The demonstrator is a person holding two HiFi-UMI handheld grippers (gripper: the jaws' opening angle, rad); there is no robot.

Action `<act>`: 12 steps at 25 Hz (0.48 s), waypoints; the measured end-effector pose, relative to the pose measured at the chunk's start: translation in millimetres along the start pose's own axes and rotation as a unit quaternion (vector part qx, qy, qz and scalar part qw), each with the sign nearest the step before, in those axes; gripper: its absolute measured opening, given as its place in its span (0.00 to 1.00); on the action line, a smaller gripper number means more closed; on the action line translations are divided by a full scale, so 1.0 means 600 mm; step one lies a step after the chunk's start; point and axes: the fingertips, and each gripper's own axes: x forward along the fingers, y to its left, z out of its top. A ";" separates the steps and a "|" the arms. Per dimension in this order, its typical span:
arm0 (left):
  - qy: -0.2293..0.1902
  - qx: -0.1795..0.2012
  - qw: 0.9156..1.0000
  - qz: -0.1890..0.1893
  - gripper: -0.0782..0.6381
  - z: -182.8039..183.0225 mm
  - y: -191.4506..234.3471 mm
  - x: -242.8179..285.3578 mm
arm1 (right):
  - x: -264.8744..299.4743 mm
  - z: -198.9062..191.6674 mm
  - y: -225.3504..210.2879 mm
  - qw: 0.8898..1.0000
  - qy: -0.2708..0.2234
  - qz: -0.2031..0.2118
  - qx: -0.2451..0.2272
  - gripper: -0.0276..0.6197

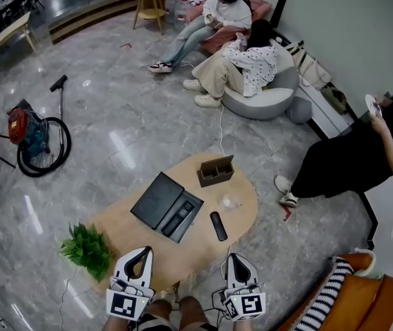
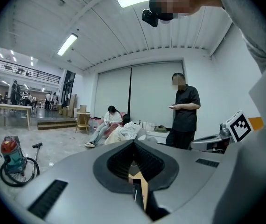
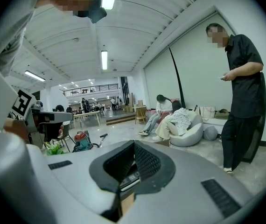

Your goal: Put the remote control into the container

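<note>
Finding: the remote (image 1: 218, 226) lies flat on the table (image 1: 245, 205), near its front edge. It is in no container and nothing touches it.

Grippers: both jaw pairs are clenched tight with nothing between them. Both are held at the near edge of the table, clear of every object.

Key relation: the remote sits ahead of the right gripper (image 1: 235, 259) and a little to its left, close to it. The left gripper (image 1: 141, 255) is well apart from it, with the plant (image 1: 87, 248) just to its left. The right is the nearer one.

Axis: the remote's long axis runs almost straight away from the person, far end leaning slightly left. In my judgement, jaws coming straight in from the right would need to close across its narrow width.

Receptacles: an open grey case (image 1: 156, 197) lies just left of the remote, and a wooden box (image 1: 215, 171) stands beyond it near the far edge. Which one counts as the container cannot be settled from here; the box looks likelier.
</note>
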 end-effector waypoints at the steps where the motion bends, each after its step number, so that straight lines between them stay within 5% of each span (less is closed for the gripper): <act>1: -0.004 -0.003 1.000 -0.003 0.12 0.001 -0.001 -0.001 | 0.000 0.000 0.001 1.000 0.000 0.000 0.000 0.06; 12: 0.021 -0.012 0.999 -0.022 0.12 -0.055 -0.002 0.007 | 0.019 -0.039 -0.006 1.000 0.027 -0.007 -0.012 0.06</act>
